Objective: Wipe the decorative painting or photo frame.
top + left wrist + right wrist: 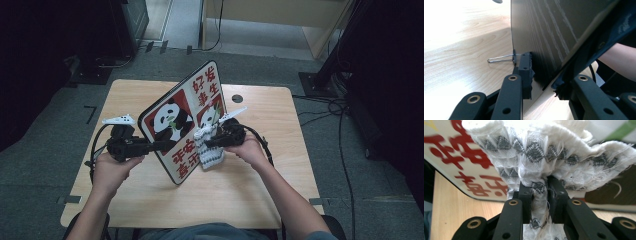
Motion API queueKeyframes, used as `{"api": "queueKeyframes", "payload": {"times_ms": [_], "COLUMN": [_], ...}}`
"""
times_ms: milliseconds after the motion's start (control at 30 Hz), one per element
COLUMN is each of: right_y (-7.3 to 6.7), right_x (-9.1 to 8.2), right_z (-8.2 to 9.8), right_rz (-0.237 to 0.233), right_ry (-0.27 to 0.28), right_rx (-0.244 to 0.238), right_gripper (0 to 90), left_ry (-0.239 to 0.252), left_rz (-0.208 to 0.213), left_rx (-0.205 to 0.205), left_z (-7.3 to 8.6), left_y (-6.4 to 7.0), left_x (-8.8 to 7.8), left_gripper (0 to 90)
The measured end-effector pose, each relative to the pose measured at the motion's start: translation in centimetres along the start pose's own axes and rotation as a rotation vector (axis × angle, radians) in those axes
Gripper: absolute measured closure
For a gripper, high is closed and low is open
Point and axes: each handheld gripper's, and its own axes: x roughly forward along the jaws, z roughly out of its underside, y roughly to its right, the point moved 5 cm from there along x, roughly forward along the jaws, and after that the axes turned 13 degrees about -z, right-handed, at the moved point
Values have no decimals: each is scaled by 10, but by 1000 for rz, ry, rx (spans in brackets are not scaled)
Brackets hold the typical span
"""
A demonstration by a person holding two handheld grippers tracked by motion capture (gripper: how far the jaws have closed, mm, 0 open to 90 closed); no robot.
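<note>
Two claws work on one flat, rounded-corner board (182, 122) that stands tilted on its lower edge near the middle of the pale wood-grain surface (240, 197). Its glossy white face carries two red-backed panda pictures and red brush-like characters; its back, seen in the left gripper view, is dark with a faint streaked grain (549, 30). The left claw (162, 145) is clenched on the board's left edge, one black jaw on each face, the thin panel pinched between them. Just beside that jaw a bent wire loop (500, 59) sticks out from the board's edge over the surface. The right claw (209, 143) is clenched on a soft white woven cloth (210, 150) patterned with rows of grey diamonds, its edges frayed and fluffy. The cloth bunches into folds between the jaws (539, 187) and hangs against the board's printed face, toward the board's lower right part, its lower end close to the surface.
</note>
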Motion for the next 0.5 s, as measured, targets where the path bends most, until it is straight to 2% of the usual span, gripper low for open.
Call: {"api": "queueKeyframes", "payload": {"times_ms": [133, 233, 500], "right_y": [3, 5, 10], "right_x": [2, 4, 10], "right_z": [5, 8, 18], "right_rz": [6, 7, -7], "right_ry": [-16, -8, -26], "right_rx": [15, 17, 56], "right_gripper": [762, 762, 762], "left_ry": [0, 0, 2], "left_rz": [-1, 0, -1], "left_rx": [0, 0, 2], "left_z": [0, 0, 1], "left_y": [0, 0, 0], "left_x": [0, 0, 0], "left_gripper": [722, 722, 720]}}
